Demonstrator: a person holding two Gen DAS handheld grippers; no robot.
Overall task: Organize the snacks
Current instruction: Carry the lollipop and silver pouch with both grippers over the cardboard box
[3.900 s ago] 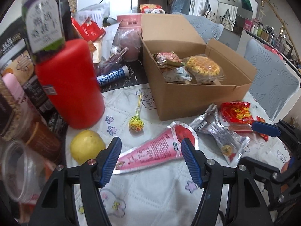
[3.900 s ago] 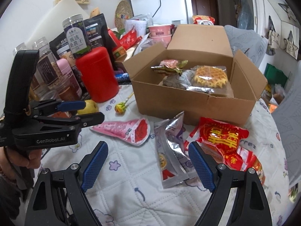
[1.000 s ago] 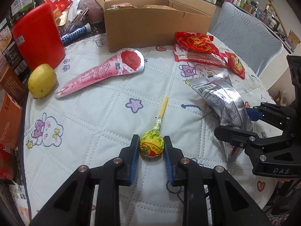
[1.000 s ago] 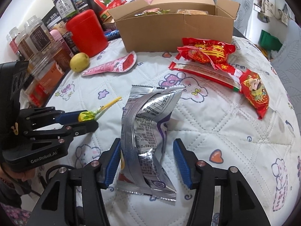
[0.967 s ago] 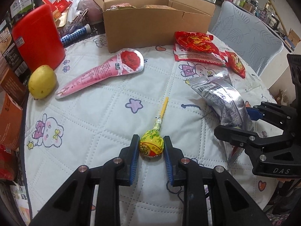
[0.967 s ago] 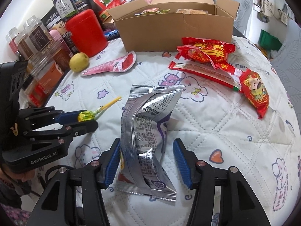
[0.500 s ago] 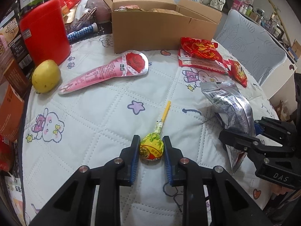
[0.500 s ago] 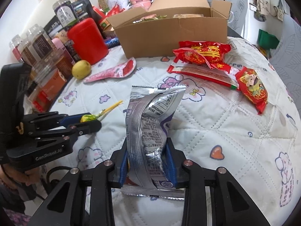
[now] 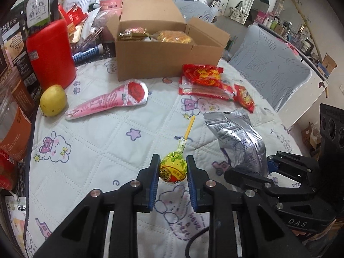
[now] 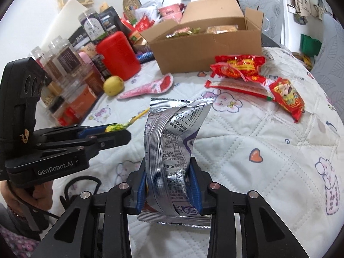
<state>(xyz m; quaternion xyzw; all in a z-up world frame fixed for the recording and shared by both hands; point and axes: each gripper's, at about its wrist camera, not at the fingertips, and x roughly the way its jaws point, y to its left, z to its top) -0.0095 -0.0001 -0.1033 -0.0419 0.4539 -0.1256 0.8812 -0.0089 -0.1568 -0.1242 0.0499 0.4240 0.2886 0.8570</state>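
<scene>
Both pairs loaded. Our left gripper (image 9: 173, 172) is clamped on the round yellow-green wrapped head of a lollipop (image 9: 173, 168), its yellow stick pointing up-frame toward the open brown cardboard box (image 9: 167, 49). Our right gripper (image 10: 168, 188) pinches the crinkled silver foil snack packet (image 10: 172, 146), long axis upright — jaws nearly together. The box sits upper centre in both views; the pink cone-shaped packet (image 9: 111, 102) and red wrappers (image 9: 206, 79) lie between — low, no real obstacle.
</scene>
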